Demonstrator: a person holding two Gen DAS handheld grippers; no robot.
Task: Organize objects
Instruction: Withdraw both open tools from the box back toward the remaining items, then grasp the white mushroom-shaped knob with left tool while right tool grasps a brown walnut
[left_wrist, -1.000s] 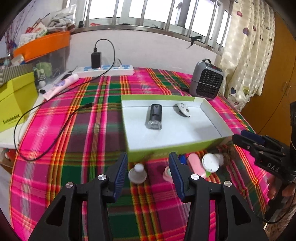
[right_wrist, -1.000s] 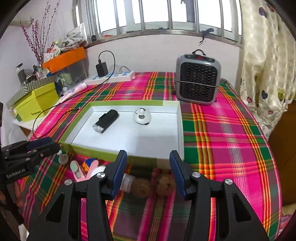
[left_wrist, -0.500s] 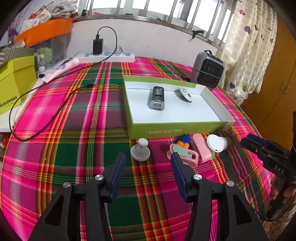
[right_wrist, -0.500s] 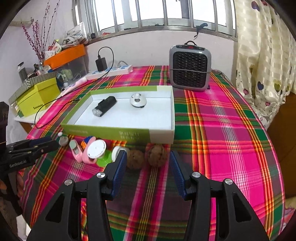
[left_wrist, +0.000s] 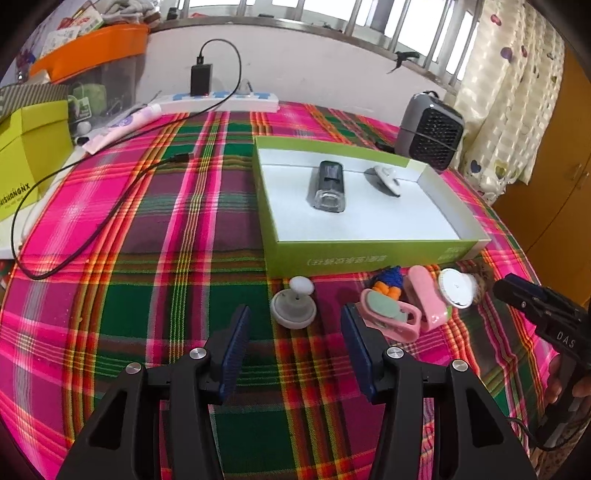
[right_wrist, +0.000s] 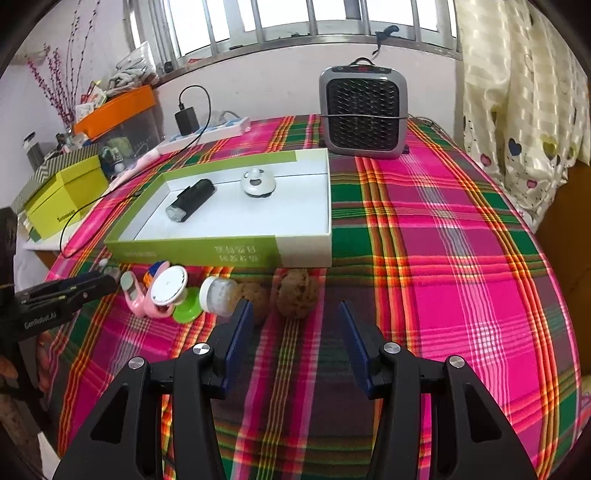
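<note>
A green-and-white box (left_wrist: 369, 251) holds a black device (left_wrist: 328, 184) and a white round gadget (left_wrist: 386, 177). In front of it lie a white knobbed disc (left_wrist: 293, 306), pink clips (left_wrist: 391, 317), a blue-orange toy (left_wrist: 389, 280) and a white round lid (left_wrist: 456, 288). My left gripper (left_wrist: 295, 326) is open, and the knobbed disc sits just beyond its fingertips. In the right wrist view, two brown balls (right_wrist: 297, 293) and a small white-capped jar (right_wrist: 218, 295) lie before the box (right_wrist: 221, 251). My right gripper (right_wrist: 293, 317) is open just short of the right-hand ball.
A grey heater (right_wrist: 364, 114) stands behind the box on the plaid tablecloth (right_wrist: 443, 258). A black cable (left_wrist: 92, 221) and a power strip (left_wrist: 221, 99) lie at the back left. A yellow-green box (left_wrist: 26, 162) sits at the left edge. The other hand's gripper (left_wrist: 535, 306) hovers at the right.
Both grippers have sunk a little. The small objects now lie further ahead of the fingertips, and the box's front wall shows fully. The left jaws stand slightly wider.
</note>
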